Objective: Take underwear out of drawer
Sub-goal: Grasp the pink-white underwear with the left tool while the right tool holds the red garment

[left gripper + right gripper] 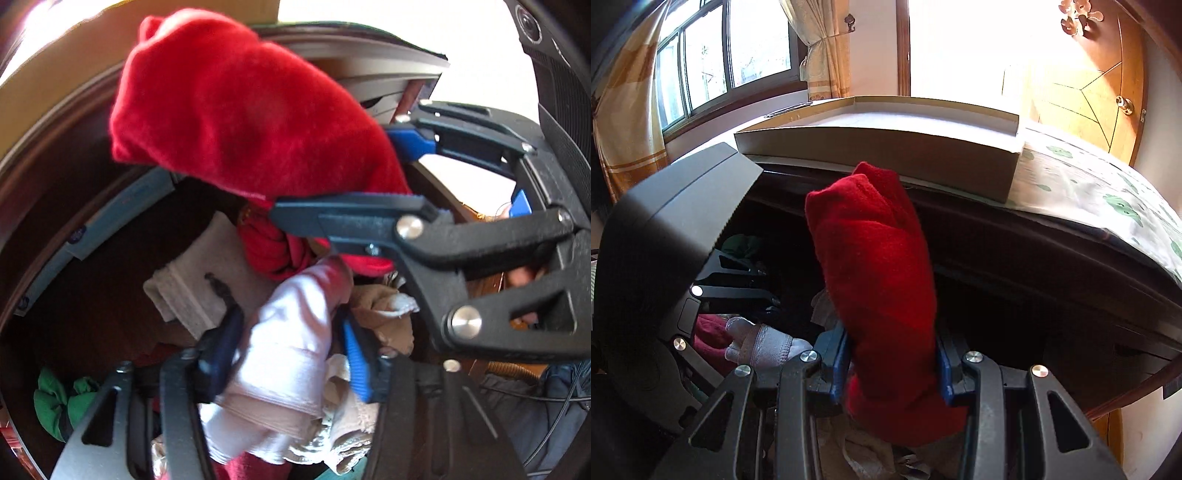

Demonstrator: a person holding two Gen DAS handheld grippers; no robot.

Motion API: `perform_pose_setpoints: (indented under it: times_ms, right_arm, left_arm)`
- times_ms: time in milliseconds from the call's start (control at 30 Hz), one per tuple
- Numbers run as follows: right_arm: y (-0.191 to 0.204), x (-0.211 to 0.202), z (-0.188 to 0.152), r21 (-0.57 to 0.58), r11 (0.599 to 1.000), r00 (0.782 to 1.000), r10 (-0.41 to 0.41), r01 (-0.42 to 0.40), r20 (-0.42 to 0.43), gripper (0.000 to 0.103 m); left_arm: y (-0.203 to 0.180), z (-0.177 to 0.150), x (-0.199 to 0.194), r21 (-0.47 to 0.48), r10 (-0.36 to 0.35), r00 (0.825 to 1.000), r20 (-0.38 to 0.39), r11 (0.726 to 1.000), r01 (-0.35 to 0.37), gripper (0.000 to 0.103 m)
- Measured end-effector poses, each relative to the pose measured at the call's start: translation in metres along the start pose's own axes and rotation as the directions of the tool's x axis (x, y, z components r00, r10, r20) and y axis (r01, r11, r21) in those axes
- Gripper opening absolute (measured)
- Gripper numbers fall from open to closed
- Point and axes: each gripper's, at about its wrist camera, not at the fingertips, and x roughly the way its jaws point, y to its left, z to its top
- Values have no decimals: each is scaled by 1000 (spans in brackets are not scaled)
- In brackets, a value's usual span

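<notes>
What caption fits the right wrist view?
Right gripper clamps a rolled red fleece garment upright above the dark open drawer.

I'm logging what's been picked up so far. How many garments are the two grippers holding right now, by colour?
Red: 1, the red garment clamped in the right gripper.
White: 1, the white garment clamped in the left gripper.
Total: 2 held, both over the open drawer.
</notes>
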Motion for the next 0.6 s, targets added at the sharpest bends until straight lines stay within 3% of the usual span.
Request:
perform_pose_setpoints:
  times_ms: [67, 200, 400, 600]
  right_arm:
    - [0, 1, -1, 6, 1000, 1000, -8, 8, -2, 41]
    - [-2, -2, -3, 28, 1000, 1000, -11, 11, 9, 41]
    - [-6, -7, -10, 71, 997, 999, -10, 7, 35, 41]
    - [-7, -10, -10, 85, 996, 999, -19, 15, 51, 41]
  left_arm:
    - [2, -2, -1, -13, -4, 1000, 0, 1000, 4, 33]
    - [8, -14, -11, -51, -18, 1000, 17, 999, 19, 24]
    - [16, -33, -31, -92, -27, 997, 77, 995, 34, 20]
    - [29, -67, -69, -153, -19, 983, 184, 987, 48, 20]
